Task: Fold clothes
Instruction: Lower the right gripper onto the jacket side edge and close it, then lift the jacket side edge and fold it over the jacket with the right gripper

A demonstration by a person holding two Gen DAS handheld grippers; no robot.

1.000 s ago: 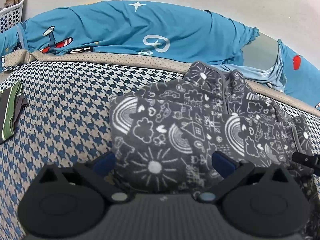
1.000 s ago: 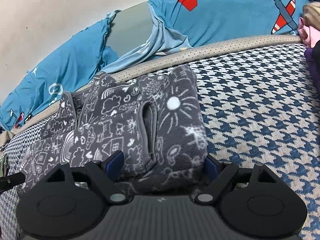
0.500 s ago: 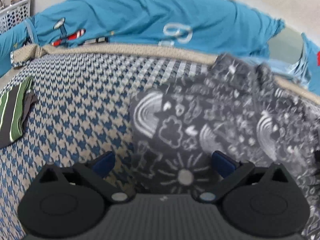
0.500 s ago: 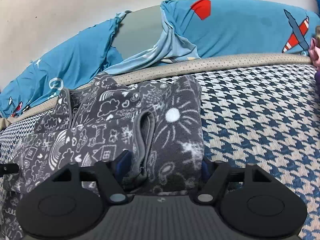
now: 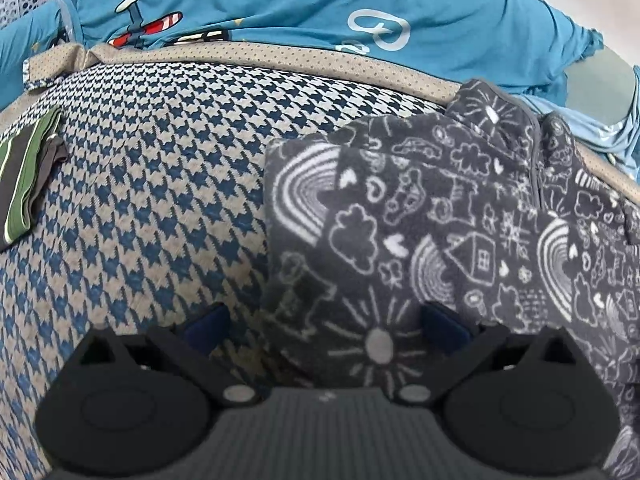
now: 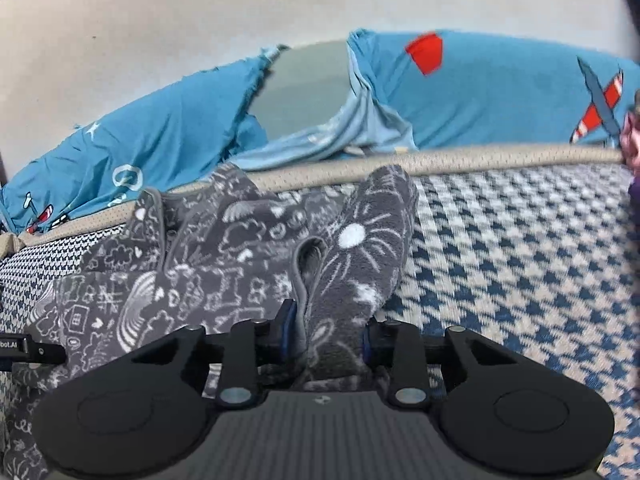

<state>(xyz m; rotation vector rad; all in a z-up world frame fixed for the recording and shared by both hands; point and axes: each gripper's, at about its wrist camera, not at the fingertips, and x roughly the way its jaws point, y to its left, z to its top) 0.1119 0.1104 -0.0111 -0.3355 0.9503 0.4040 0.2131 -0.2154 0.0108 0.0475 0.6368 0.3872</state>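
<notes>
The right gripper (image 6: 326, 340) has just closed its fingers on the grey fleece garment (image 6: 240, 276) lying near the bed's (image 6: 520, 264) far edge, while the left gripper (image 5: 324, 330), wide open, straddles its corner, so lifting seems next

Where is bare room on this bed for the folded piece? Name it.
Left view: bare houndstooth cover between the striped garment and the grey fleece. Right view: bare cover beyond the fleece's sleeve. Crowded along the blue bedding.
</notes>
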